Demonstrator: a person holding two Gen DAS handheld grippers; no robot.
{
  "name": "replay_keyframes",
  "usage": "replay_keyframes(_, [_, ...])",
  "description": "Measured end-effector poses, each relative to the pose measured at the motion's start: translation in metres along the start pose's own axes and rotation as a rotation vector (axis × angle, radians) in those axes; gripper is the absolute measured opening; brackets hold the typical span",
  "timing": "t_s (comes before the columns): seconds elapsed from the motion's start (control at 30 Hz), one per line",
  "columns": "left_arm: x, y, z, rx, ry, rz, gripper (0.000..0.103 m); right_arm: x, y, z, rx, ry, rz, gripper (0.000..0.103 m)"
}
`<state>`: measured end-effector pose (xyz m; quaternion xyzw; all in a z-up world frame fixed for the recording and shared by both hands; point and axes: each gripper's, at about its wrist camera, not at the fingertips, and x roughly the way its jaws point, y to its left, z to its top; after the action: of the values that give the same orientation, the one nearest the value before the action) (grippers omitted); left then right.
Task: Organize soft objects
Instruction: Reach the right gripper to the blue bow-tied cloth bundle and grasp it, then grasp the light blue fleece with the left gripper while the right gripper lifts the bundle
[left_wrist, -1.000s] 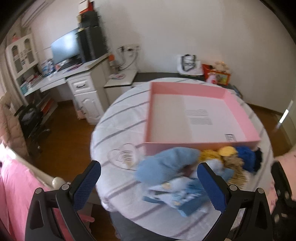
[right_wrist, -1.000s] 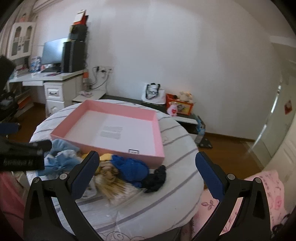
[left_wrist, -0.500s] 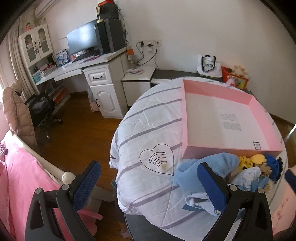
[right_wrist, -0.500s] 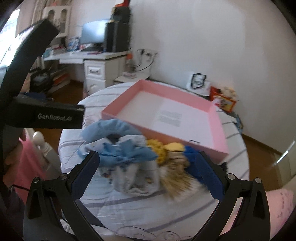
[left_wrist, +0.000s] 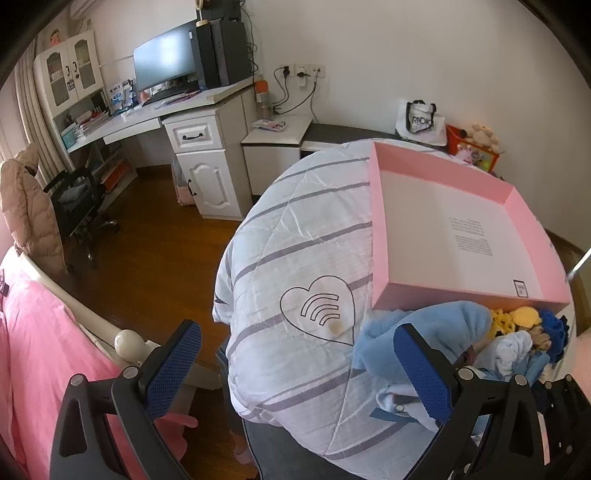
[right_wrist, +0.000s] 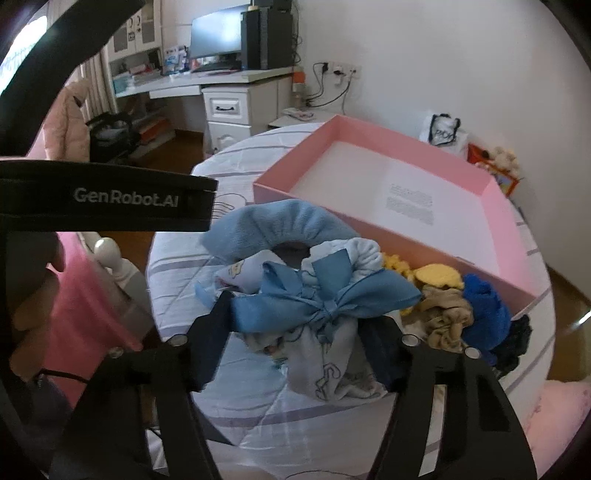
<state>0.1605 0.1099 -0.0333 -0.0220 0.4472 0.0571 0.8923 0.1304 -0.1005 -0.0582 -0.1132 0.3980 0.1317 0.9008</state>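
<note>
Soft fabric pieces (right_wrist: 332, 295) lie heaped on the striped-quilt counter (left_wrist: 295, 236) just near of the shallow pink box (right_wrist: 495, 192), the right claw (right_wrist: 299, 343) closing around a blue knotted cloth (right_wrist: 317, 299), the left claw (left_wrist: 295, 373) wide open, empty.

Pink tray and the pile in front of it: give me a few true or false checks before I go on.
1. The shallow pink cardboard tray holds no soft items. True.
2. The pale blue fleece loop lies inside the tray. False: it lies on the striped white quilt, against the tray's near wall.
3. The right tool has the blue fabric bow between its closing jaws. True.
4. The left tool grips the yellow knitted piece. False: it is open over the quilt, holding nothing.
5. The royal blue knitted piece sits left of the bow. False: right.
</note>
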Motion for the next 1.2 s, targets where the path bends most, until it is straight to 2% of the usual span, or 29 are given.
replay_keyframes(0.2, [-0.007, -0.007, -0.003, 0.025, -0.01, -0.003, 0.103, -0.008, -0.012, -0.001, 0.042, -0.001, 0.04, 0.053])
replay_keyframes(0.4, [-0.016, -0.016, -0.008, 0.052, -0.029, -0.006, 0.103, -0.033, -0.023, 0.003, 0.068, -0.069, 0.018, 0.052])
replay_keyframes(0.73, [-0.028, -0.036, -0.013, 0.091, -0.035, -0.027, 0.103, -0.081, -0.058, 0.009, 0.156, -0.204, -0.085, 0.052])
replay_keyframes(1.0, [-0.027, -0.069, -0.016, 0.169, -0.017, -0.027, 0.103, -0.098, -0.102, -0.004, 0.279, -0.239, -0.154, 0.053])
replay_keyframes(1.2, [-0.011, -0.084, -0.013, 0.204, 0.033, -0.022, 0.103, -0.097, -0.135, -0.019, 0.36, -0.219, -0.209, 0.053])
